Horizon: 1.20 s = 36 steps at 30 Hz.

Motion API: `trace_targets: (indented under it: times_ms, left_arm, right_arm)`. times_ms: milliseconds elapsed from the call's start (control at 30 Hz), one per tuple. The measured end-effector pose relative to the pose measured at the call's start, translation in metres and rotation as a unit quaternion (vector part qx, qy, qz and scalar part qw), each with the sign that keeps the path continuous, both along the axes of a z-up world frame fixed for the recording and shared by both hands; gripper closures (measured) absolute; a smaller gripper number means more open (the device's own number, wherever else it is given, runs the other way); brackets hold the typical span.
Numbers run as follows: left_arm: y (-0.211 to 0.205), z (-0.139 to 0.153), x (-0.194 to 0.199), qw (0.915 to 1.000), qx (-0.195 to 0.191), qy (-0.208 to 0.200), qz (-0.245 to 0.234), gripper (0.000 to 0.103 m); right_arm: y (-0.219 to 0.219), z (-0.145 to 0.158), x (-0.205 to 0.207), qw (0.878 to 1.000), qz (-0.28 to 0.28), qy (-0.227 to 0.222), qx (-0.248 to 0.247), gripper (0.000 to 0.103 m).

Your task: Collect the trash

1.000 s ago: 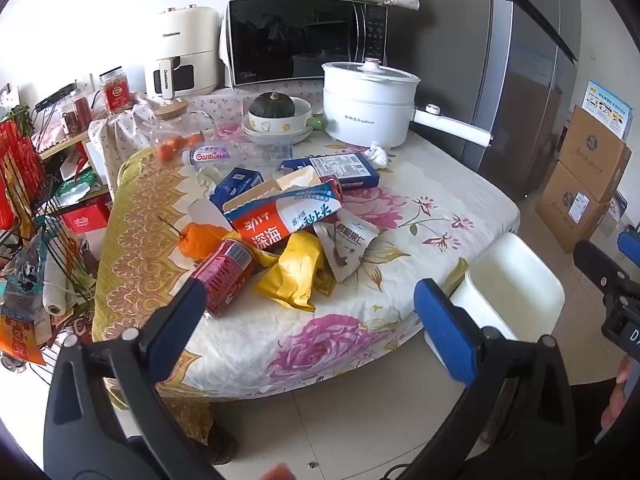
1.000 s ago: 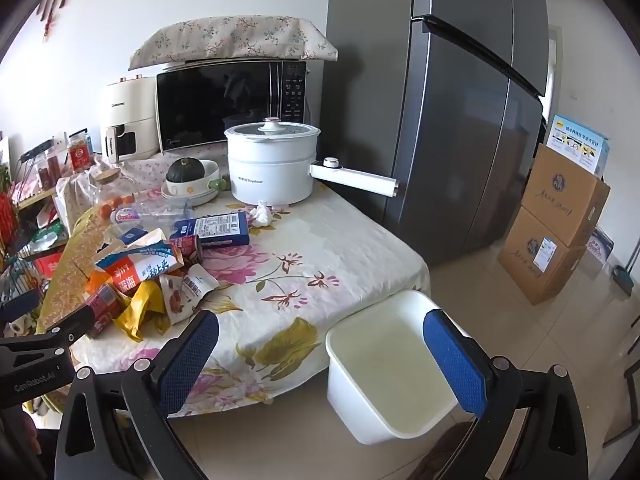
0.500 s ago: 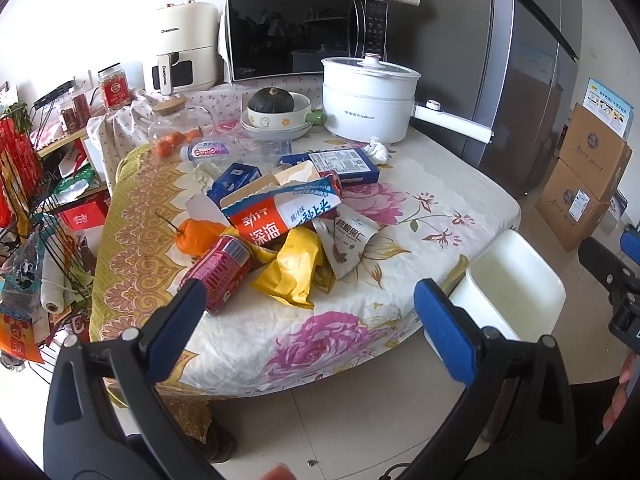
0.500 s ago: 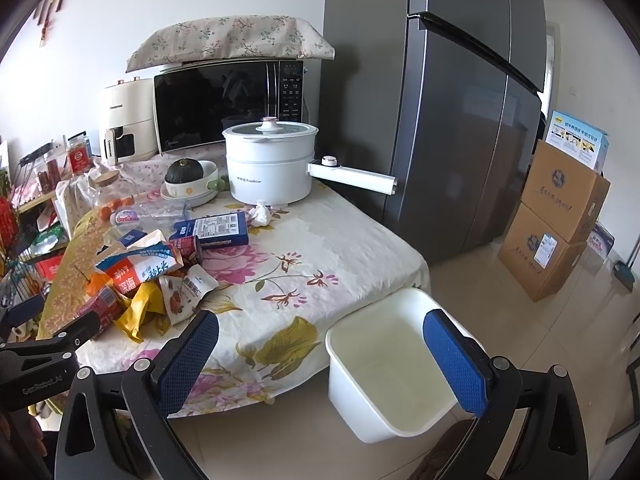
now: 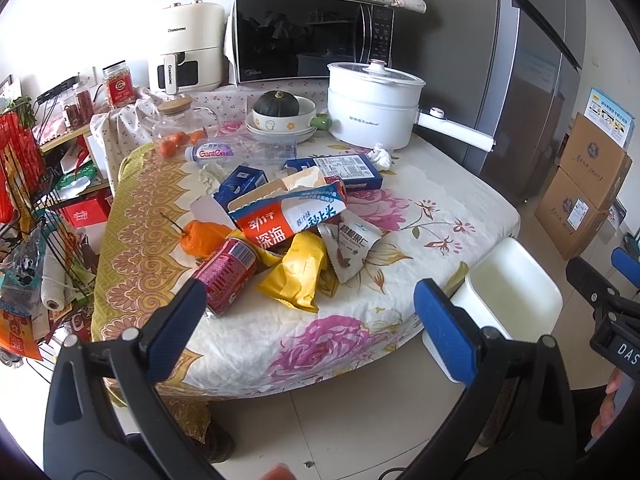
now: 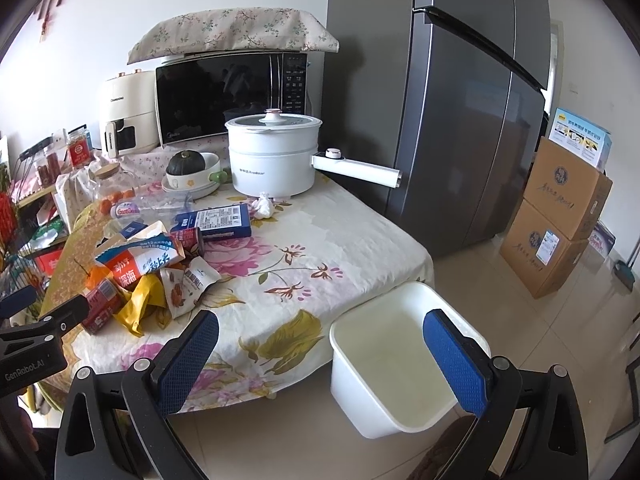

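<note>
Trash lies in a pile on the flowered table [image 5: 440,200]: a red can [image 5: 226,274], a yellow wrapper [image 5: 298,276], a torn orange-and-blue carton [image 5: 288,216], a snack pouch [image 5: 352,246], a blue box [image 5: 340,168] and a crumpled tissue [image 5: 380,158]. A white bin [image 6: 400,364] stands on the floor by the table's near right corner. My left gripper [image 5: 312,324] is open and empty, short of the table edge in front of the pile. My right gripper [image 6: 320,360] is open and empty, above the floor before the bin.
A white electric pot [image 5: 372,110], a bowl with a dark squash [image 5: 280,116], a microwave [image 5: 308,36] and an air fryer [image 5: 188,46] stand at the back. A grey fridge [image 6: 460,100] is at the right, cardboard boxes [image 6: 560,216] beyond. A cluttered rack [image 5: 28,200] stands left.
Both grippers have drifted slightly back and up, so the table looks a little lower and farther. Nothing on the table has moved. Both grippers stay open.
</note>
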<state>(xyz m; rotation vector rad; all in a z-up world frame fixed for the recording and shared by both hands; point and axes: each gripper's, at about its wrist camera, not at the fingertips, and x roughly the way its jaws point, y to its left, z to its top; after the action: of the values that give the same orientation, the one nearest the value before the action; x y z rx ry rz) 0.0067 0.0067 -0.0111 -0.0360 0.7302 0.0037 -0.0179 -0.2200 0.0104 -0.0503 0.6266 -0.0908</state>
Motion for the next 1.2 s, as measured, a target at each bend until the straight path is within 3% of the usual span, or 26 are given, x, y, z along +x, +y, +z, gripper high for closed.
trace_targets:
  times_ms: [500, 633, 700, 833, 1067, 1200]
  left_arm:
    - [0.001, -0.003, 0.002, 1.0, 0.0, 0.009, -0.001, 0.0]
    - [0.005, -0.004, 0.008, 0.9992, -0.024, 0.025, -0.021, 0.0]
    - [0.004, -0.003, 0.014, 0.9974, -0.038, 0.036, -0.049, 0.0]
    - [0.014, -0.002, 0.026, 0.9957, -0.057, 0.046, -0.057, 0.0]
    - [0.026, -0.001, 0.032, 0.997, -0.047, 0.047, -0.041, 0.0]
    - [0.028, 0.003, 0.035, 0.9976, -0.038, 0.042, -0.04, 0.0]
  right_arm:
    - [-0.001, -0.002, 0.0, 1.0, 0.0, 0.003, -0.002, 0.0]
    - [-0.002, -0.006, 0.0, 1.0, -0.001, 0.012, -0.008, 0.0]
    - [-0.001, -0.008, 0.005, 0.999, -0.003, 0.026, -0.028, 0.0]
    - [0.0, -0.009, 0.011, 0.997, -0.007, 0.045, -0.058, 0.0]
    - [-0.006, 0.0, 0.017, 0.999, 0.0, 0.031, -0.032, 0.0]
    - [-0.006, 0.003, 0.025, 0.999, 0.012, 0.051, -0.015, 0.0]
